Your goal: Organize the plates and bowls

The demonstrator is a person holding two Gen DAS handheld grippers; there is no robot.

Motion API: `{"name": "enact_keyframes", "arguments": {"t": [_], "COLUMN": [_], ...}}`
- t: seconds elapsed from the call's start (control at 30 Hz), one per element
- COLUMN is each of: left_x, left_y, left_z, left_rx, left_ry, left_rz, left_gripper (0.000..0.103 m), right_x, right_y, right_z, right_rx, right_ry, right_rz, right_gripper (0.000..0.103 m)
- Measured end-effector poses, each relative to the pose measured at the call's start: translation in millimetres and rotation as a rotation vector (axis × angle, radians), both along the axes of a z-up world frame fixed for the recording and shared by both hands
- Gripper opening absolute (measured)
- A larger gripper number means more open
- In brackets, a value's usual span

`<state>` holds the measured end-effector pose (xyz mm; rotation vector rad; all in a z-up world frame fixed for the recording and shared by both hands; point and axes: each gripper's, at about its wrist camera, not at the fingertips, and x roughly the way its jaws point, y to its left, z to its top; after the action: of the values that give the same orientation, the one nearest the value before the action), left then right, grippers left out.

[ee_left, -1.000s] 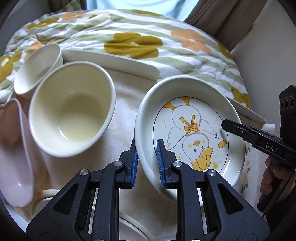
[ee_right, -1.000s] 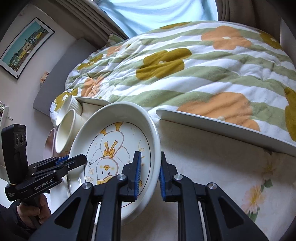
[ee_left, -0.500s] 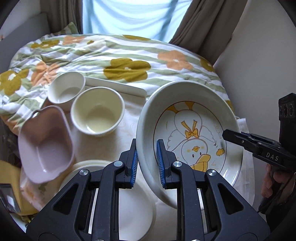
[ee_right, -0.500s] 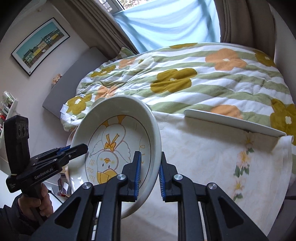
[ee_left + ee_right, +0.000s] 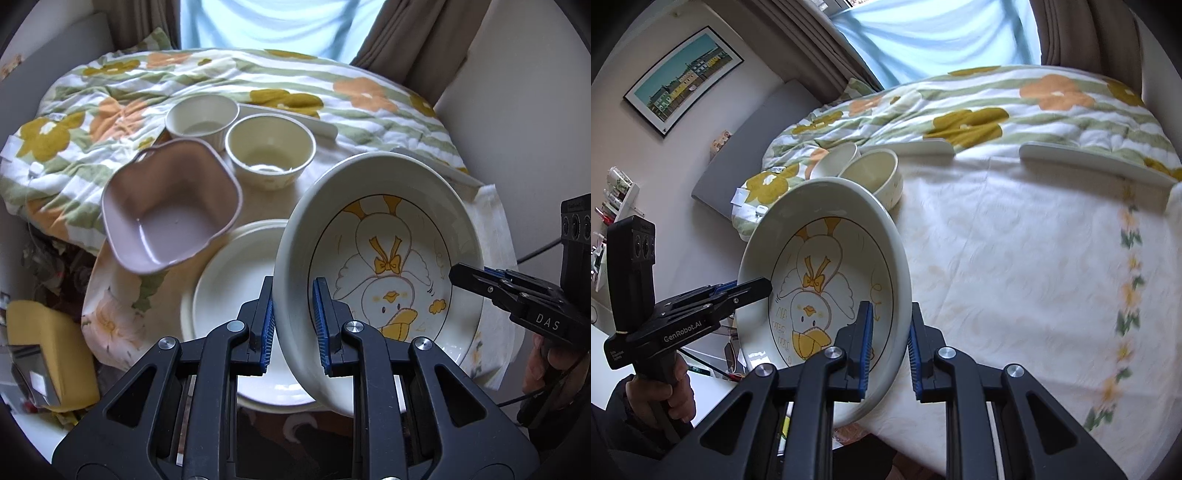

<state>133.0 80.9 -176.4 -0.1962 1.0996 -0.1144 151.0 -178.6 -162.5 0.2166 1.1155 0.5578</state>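
Observation:
A deep white plate with a yellow duck drawing point(image 5: 388, 266) hangs tilted in the air, gripped on both sides. My left gripper point(image 5: 293, 325) is shut on its left rim; my right gripper point(image 5: 889, 347) is shut on its right rim, and it also shows at the plate's right edge point(image 5: 476, 280). Below the duck plate lies a plain white plate point(image 5: 236, 295). A pink bowl with handles point(image 5: 170, 210) sits left of it, and two cream bowls point(image 5: 269, 151) point(image 5: 201, 118) stand behind. The left gripper point(image 5: 746, 291) shows in the right wrist view too.
The dishes rest on a table with a cream floral cloth point(image 5: 1015, 258), pushed against a bed with a flowered quilt point(image 5: 110, 85). White table-edge rails point(image 5: 1097, 162) border the far side. A yellow pad point(image 5: 44, 339) lies low left. A hand point(image 5: 661, 398) holds the left gripper.
Both grippers have carried the duck plate up and toward the near left. The pink bowl and the plain white plate have come into the left wrist view below it.

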Motion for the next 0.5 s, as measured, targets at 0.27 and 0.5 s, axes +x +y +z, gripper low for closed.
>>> {"name": "enact_keyframes", "arguments": {"t": [0.27, 0.5], "left_x": [10, 26], "left_y": [25, 38], "left_z": [-46, -74], "left_rx": [-0.004, -0.044], "left_ry": [0.070, 0.124], "left_rz": [-0.087, -0.133], "left_gripper": [0.017, 0.017], "right_x": [-9, -4], "right_y": [27, 39], "right_z": [-37, -53], "right_rx": [-0.039, -0.101], "right_ry": [0.094, 0.149], "right_rz": [-0.100, -0.152], "right_gripper": [0.016, 0.016]}}
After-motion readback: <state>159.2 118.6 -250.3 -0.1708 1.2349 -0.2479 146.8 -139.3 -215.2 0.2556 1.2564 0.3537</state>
